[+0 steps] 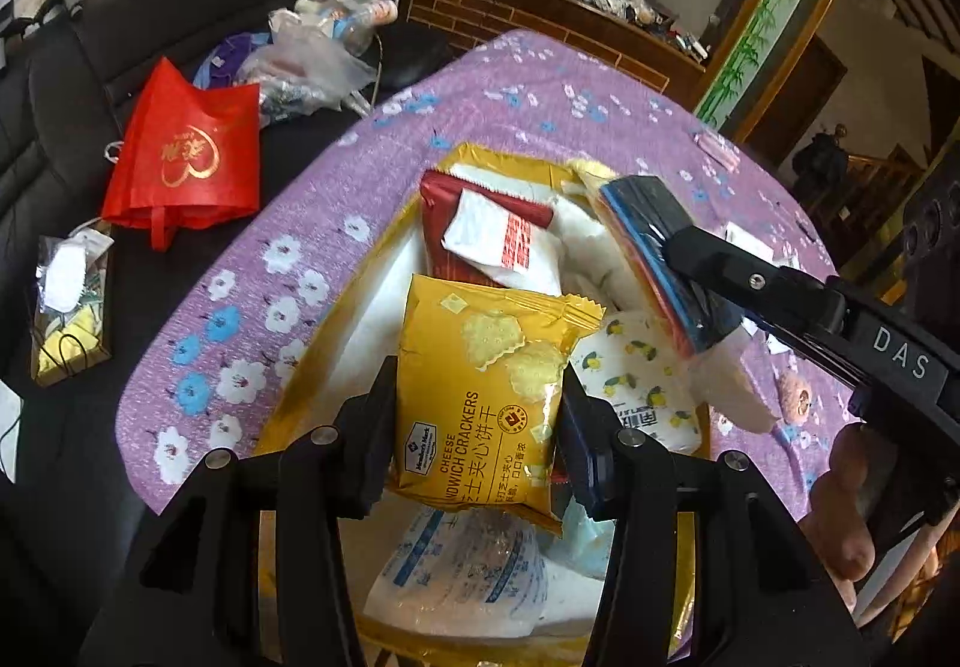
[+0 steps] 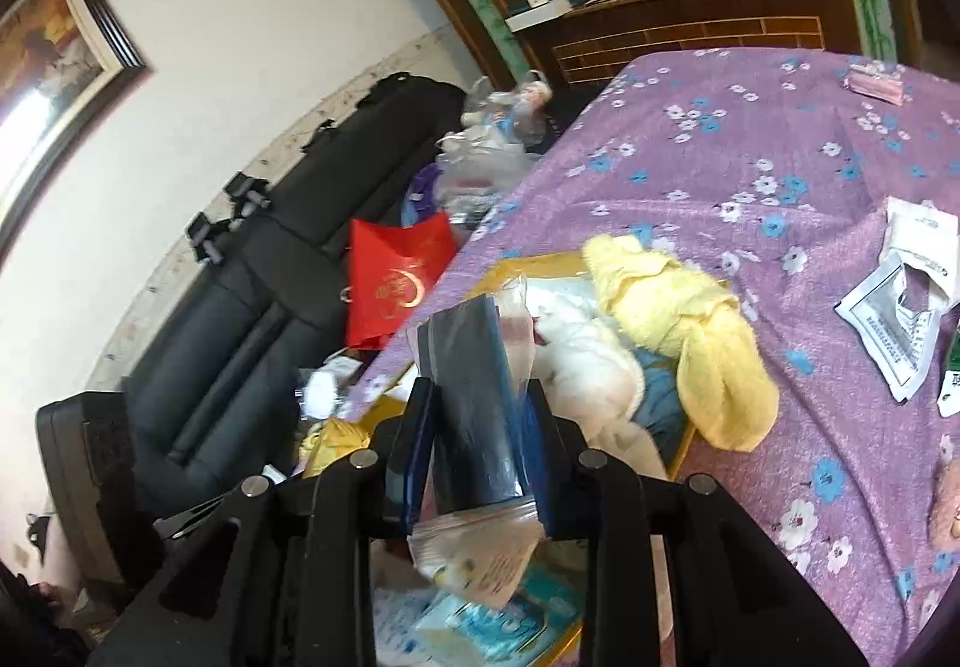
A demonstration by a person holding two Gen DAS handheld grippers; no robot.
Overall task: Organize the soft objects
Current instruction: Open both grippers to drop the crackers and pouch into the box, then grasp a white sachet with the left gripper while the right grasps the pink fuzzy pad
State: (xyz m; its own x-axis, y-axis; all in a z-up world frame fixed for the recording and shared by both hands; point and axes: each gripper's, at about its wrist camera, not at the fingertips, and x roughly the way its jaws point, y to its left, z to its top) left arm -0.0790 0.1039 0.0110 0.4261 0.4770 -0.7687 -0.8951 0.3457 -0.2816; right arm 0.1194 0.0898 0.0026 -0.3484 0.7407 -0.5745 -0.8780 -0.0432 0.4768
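My left gripper [image 1: 477, 415] is shut on a yellow cheese sandwich cracker packet [image 1: 486, 385] and holds it over a gold-rimmed box [image 1: 306, 367] on the purple flowered cloth. The box holds a red packet [image 1: 456, 229], a white sachet [image 1: 504, 241], a lemon-print pack [image 1: 636, 379] and a clear blue-print bag [image 1: 462, 565]. My right gripper [image 2: 480, 421] is shut on a dark blue pack in a clear plastic sleeve [image 2: 474, 385]; it also shows in the left wrist view [image 1: 654, 247], over the box's right side. A yellow towel [image 2: 678, 319] and white fluffy cloth [image 2: 588, 361] lie at the box's far end.
A black sofa [image 1: 72, 84] on the left carries a red bag [image 1: 186, 150], clear plastic bags [image 1: 312, 60] and a small packet [image 1: 66, 319]. White sachets [image 2: 900, 301] and a pink item [image 2: 873, 81] lie on the cloth. A wooden cabinet [image 2: 678, 30] stands behind the table.
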